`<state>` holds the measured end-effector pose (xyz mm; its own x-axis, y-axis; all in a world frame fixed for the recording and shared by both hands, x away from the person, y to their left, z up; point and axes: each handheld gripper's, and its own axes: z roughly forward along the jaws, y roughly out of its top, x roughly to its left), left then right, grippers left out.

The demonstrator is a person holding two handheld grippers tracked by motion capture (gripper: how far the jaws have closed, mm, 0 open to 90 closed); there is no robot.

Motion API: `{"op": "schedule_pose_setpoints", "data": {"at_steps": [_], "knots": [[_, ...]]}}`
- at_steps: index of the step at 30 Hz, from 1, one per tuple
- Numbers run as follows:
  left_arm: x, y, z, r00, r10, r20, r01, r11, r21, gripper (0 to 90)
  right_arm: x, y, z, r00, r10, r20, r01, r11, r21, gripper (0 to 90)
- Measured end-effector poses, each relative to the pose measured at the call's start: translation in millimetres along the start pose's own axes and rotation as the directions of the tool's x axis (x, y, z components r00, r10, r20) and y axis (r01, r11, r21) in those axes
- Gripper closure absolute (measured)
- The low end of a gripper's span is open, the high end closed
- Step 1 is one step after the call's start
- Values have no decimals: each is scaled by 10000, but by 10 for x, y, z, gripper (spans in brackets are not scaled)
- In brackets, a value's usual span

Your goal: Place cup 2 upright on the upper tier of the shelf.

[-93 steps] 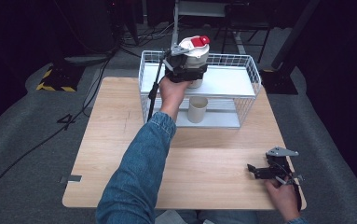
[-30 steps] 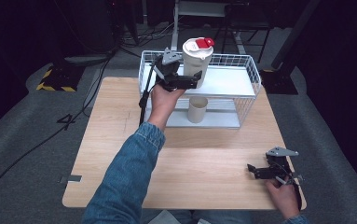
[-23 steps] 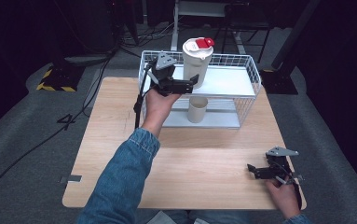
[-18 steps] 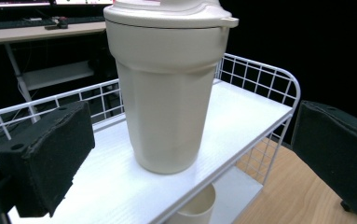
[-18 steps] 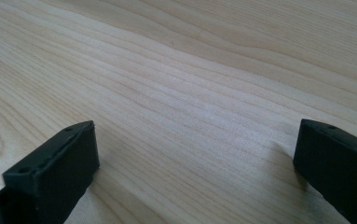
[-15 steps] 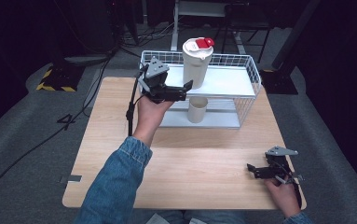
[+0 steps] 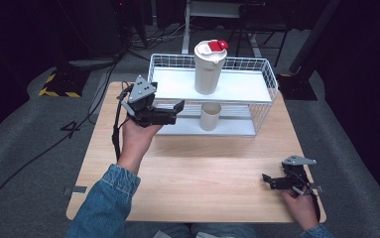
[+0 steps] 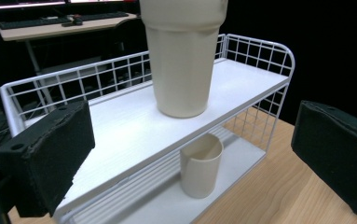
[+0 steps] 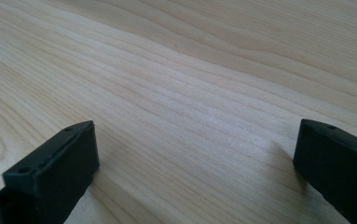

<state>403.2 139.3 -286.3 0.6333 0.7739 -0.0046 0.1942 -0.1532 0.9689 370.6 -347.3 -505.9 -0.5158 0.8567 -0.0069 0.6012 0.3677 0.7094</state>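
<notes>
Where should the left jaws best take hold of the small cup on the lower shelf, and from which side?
Grip the small cup across its upper wall, coming in level from the open front of the wire rack. It stands upright with plain round sides, and the upper shelf directly above probably blocks a top approach. The left gripper is open and empty, already in front of the rack.

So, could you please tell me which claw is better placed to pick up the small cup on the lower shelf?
The left claw: open, beside the rack, facing the small cup. The right claw rests far off.
</notes>
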Motion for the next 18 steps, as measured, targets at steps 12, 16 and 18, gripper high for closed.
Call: {"op": "schedule_pose_setpoints", "data": {"at_steps": [12,16,18], "knots": [[31,-358,-332,9997,90,-215,-83,9995,316,0,0,0,0,10000,-4,1,4,10000,1,2],[0,-467,-416,9997,160,-158,-153,9989,437,1,0,0,0,10000,-3,13,3,10000,-7,2],[-21,-527,-457,9997,189,-138,-182,9984,534,1,1,-1,1,10000,1,13,-1,10000,-9,2]]}}
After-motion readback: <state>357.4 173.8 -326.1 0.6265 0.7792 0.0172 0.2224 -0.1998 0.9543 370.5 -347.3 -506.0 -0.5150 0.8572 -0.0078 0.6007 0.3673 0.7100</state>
